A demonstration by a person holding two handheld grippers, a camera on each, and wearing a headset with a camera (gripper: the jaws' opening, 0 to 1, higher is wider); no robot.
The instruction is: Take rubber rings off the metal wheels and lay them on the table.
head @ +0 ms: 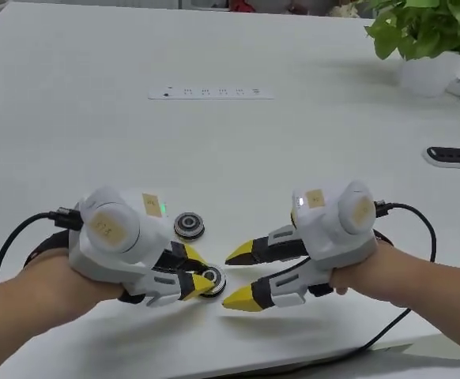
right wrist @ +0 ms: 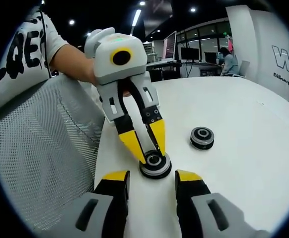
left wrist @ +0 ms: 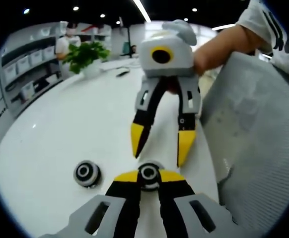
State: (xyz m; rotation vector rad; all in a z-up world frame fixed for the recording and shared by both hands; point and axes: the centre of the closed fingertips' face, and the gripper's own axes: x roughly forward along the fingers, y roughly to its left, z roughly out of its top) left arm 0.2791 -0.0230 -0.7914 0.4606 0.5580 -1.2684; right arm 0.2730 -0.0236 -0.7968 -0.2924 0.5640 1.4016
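At the near edge of the white table [head: 238, 158], your left gripper [head: 202, 272] is clamped on a metal wheel [right wrist: 155, 162]. The left gripper view shows its two yellow tips pressed against opposite sides of the wheel, which sits flat on the tabletop. The wheel's black rubber ring [right wrist: 154, 174] is still seated around the rim.

Your right gripper [head: 242, 276] points in from the other side with its jaws spread apart and nothing between them. Its yellow tips are just beside the wheel and clear of it. In the right gripper view the wheel lies just ahead of the gap between the jaws, and the two grippers face each other nearly nose to nose.

A second wheel [head: 189, 226] lies flat on the table just beyond the left gripper, near the gripped wheel but apart from it. It also wears its dark ring. No loose ring can be seen lying on the table.

Farther back, a white power strip [head: 211, 93] lies across the middle of the table. A leafy plant [head: 427, 28] in a white pot [head: 431, 75] stands at the far right corner. A black cable [head: 9, 245] trails off from the left gripper. A grey mesh chair back [right wrist: 40, 148] shows close behind the table edge in both gripper views.
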